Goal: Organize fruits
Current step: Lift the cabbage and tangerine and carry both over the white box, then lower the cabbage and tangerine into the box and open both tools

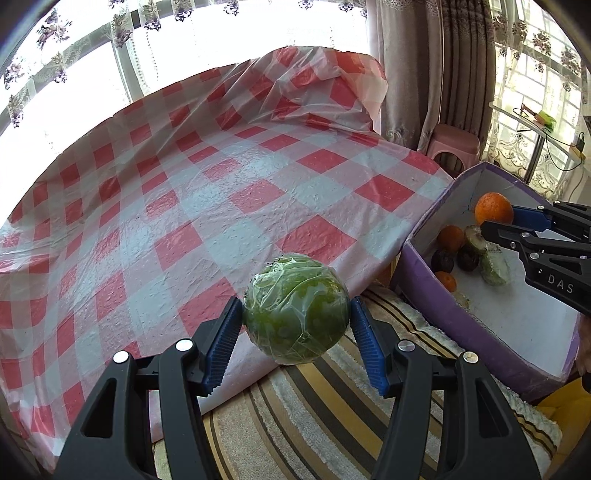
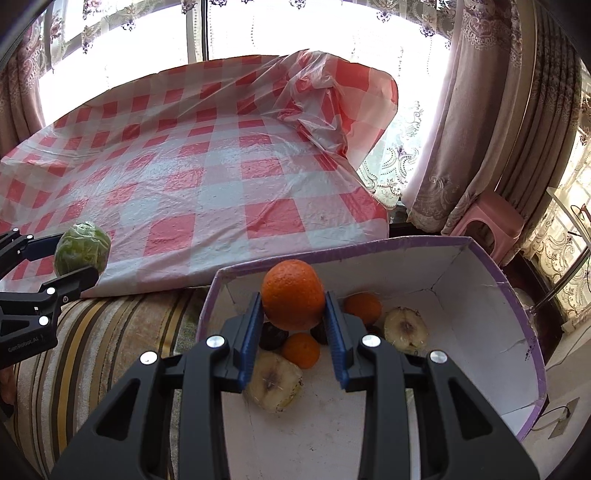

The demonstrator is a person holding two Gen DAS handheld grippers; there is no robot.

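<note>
Green fruit (image 1: 295, 308): film-wrapped, slippery, firm; left hand-held gripper (image 1: 295, 321) pinching widest girth, above checked cloth (image 1: 184, 184) edge. Orange (image 2: 293, 293): firm, pinched by right hand-held gripper (image 2: 293, 325) over purple box (image 2: 517, 295).

Bright windows (image 2: 295, 29) glow behind lace curtains (image 1: 454, 66); a red-checked cloth (image 1: 221, 184) covers the table, pink stool (image 2: 491, 225) beside.

Bright backlight, windows (image 1: 207, 48) blown out; fisheye-warped, vignetted edges.
</note>
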